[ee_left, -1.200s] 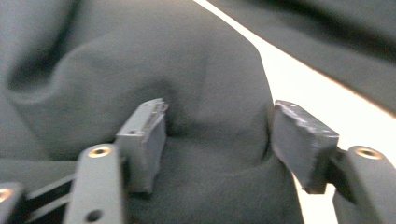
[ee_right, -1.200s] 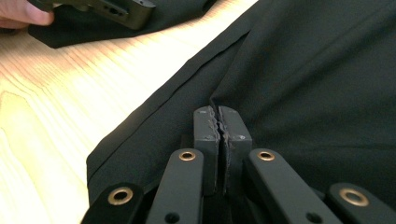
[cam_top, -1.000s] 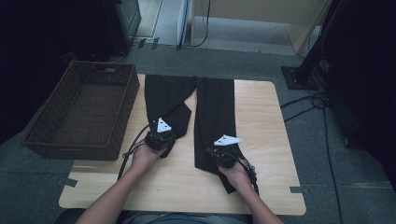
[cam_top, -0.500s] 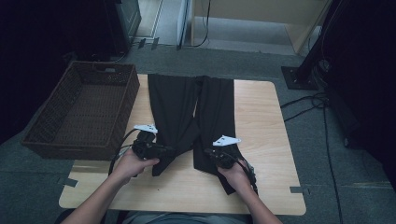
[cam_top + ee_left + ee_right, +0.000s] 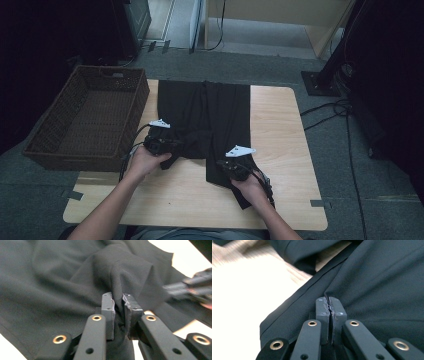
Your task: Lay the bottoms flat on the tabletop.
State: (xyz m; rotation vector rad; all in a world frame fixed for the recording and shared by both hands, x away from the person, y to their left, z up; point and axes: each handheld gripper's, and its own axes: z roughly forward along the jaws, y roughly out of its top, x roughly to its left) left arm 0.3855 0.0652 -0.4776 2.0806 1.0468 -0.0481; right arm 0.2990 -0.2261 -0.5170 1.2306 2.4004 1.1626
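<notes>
Black cloth is what you are working: the dark trousers lie spread on the wooden table, legs running away from you, with a wicker basket just beside the table's left edge. Your left gripper has a thick fold of the near left part pinched between its pads; its jaws have just been easing a little wider, yet the bunched fabric sits clamped between them. Your right gripper has its jaws pressed together on a thin layer at the hem of the near right part, low on the table. You seem to be mid-fold, with the left side lifted off the board and drawn inward. Next, carry that left fold across while the right hand anchors its edge, keeping the cloth taut so it lands flat.
</notes>
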